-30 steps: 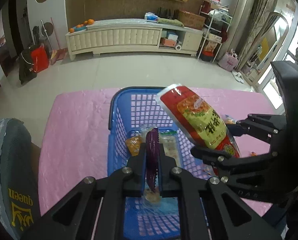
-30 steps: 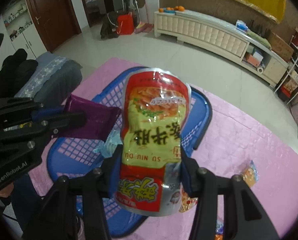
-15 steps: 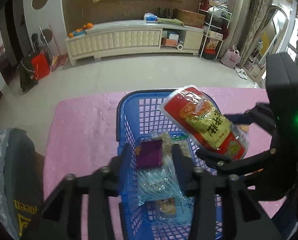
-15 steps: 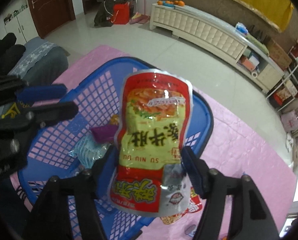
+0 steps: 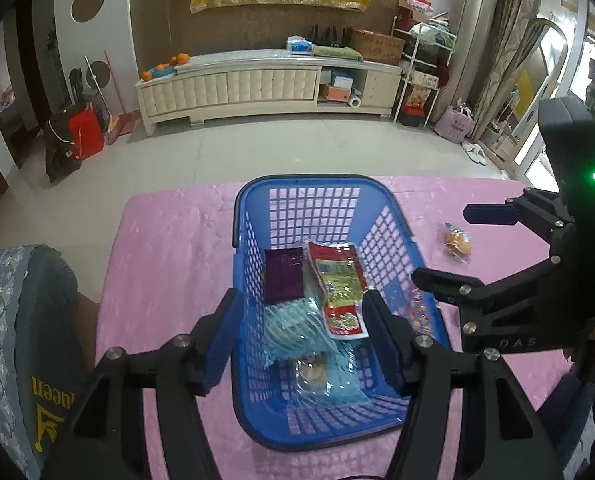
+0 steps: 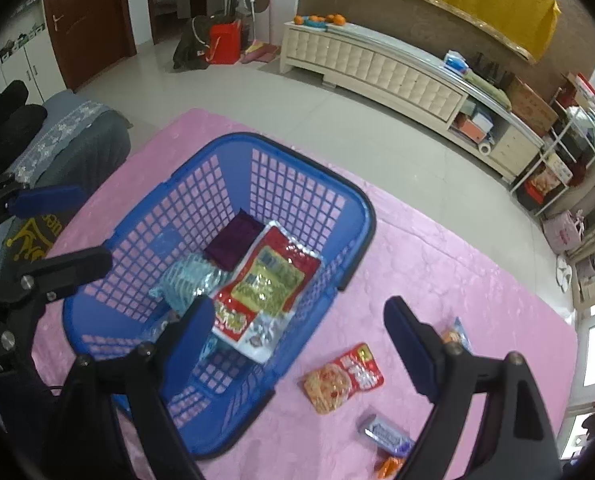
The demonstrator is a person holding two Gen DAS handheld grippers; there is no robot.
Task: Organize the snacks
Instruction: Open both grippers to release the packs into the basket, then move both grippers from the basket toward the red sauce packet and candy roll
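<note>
Left wrist view shows the left gripper (image 5: pixel 299 336) above the near end of the blue basket (image 5: pixel 257 188). Its jaws are opening, and nothing is gripped between them; the snacks lie lower, on the basket floor. In the basket, the purple packet (image 5: pixel 284 276) lies flat toward the far left part of the floor. The red and yellow pouch (image 5: pixel 339 290) lies just beside it on the right, touching or nearly touching it. A light blue clear bag (image 5: pixel 297 330) lies nearer to the camera than these two, partly under the pouch. One more clear wrapper (image 5: pixel 317 376) with something round inside is at the near end of the basket.

The basket stands on a pink cloth (image 5: pixel 169 248). To the right of the basket, on the cloth, lies a small orange snack (image 5: pixel 457 242). The right gripper (image 5: pixel 453 248) is seen also right of the basket, with jaws wide apart.

In the right wrist view the right gripper's jaws are opening and hold nothing; its left finger is over the basket's right wall, the other one over the cloth. Right of the basket, outside it, lie a red snack bag (image 6: pixel 343 378), a silver and blue bar (image 6: pixel 385 434) and a small orange piece (image 6: pixel 389 466).
</note>
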